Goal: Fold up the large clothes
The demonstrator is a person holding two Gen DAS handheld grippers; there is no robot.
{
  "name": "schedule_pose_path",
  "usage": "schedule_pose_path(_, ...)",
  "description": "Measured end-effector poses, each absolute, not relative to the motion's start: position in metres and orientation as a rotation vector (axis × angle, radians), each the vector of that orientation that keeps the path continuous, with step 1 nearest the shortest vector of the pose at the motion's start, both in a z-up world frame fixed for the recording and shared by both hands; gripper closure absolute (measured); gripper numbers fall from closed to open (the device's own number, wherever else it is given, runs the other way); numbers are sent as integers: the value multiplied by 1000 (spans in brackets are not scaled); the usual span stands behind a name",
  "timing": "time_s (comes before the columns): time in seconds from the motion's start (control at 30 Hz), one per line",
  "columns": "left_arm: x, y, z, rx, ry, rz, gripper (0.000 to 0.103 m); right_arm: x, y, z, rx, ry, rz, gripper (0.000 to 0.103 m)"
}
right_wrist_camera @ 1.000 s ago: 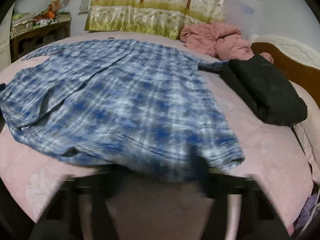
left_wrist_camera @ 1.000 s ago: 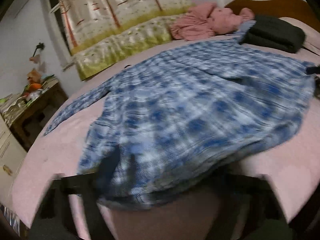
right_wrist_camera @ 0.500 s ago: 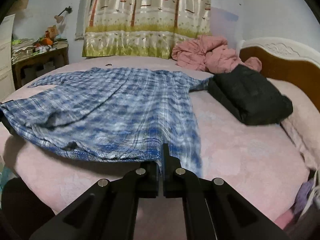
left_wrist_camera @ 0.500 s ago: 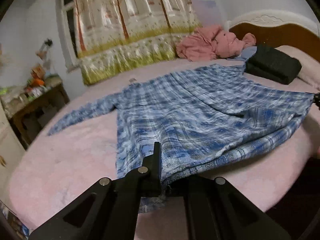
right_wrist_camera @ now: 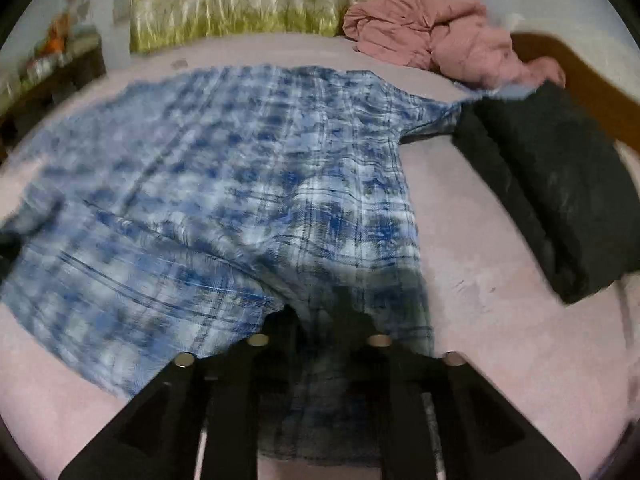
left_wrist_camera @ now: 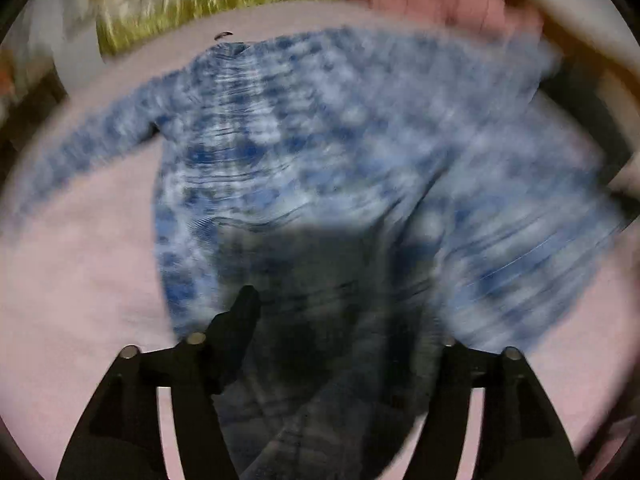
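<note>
While spread on the pink bed (right_wrist_camera: 500, 320): blue plaid shirt (right_wrist_camera: 240, 184), hem near.
Left gripper (left_wrist_camera: 340, 320): jaws just opened wide, hem loose between.
Right gripper (right_wrist_camera: 320, 320): jaws just parted, hem loose between.

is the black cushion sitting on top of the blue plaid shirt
No, the black cushion lies on the pink bed cover, to the right of the plaid shirt.

A wide bed (right_wrist_camera: 500, 320) under a pink cover carries everything here. A blue plaid shirt (right_wrist_camera: 248, 184) lies spread across most of it, one sleeve (left_wrist_camera: 92, 152) stretched out toward the bed's edge. Farther back a crumpled pink garment (right_wrist_camera: 432, 40) sits in a heap, and a folded black garment (right_wrist_camera: 560, 192) rests just beside the shirt's other sleeve.
</note>
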State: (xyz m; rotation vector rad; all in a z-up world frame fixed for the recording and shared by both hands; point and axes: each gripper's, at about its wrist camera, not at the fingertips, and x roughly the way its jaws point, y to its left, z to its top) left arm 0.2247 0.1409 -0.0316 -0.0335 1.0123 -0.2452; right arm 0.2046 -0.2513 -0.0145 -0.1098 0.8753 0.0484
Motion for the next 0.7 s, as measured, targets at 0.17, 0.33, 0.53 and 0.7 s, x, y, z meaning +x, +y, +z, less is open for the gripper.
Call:
schedule_pose_path(0.17,176,176,-5,-110,841,-224,17,160,-281,4,-33,788,108,46)
schedule_pose_path(0.33,129,171,-18,8,771,-176,12,118,-306,11,26,712,63,45)
schedule_pose_path(0.53,133,162,-55,78,837,-79,12,124,-280,-15,-137,819,131,45)
schedule_pose_path(0.7,137,168,-31,71,715,-24,83,145,-316,4,22,685,-140,64)
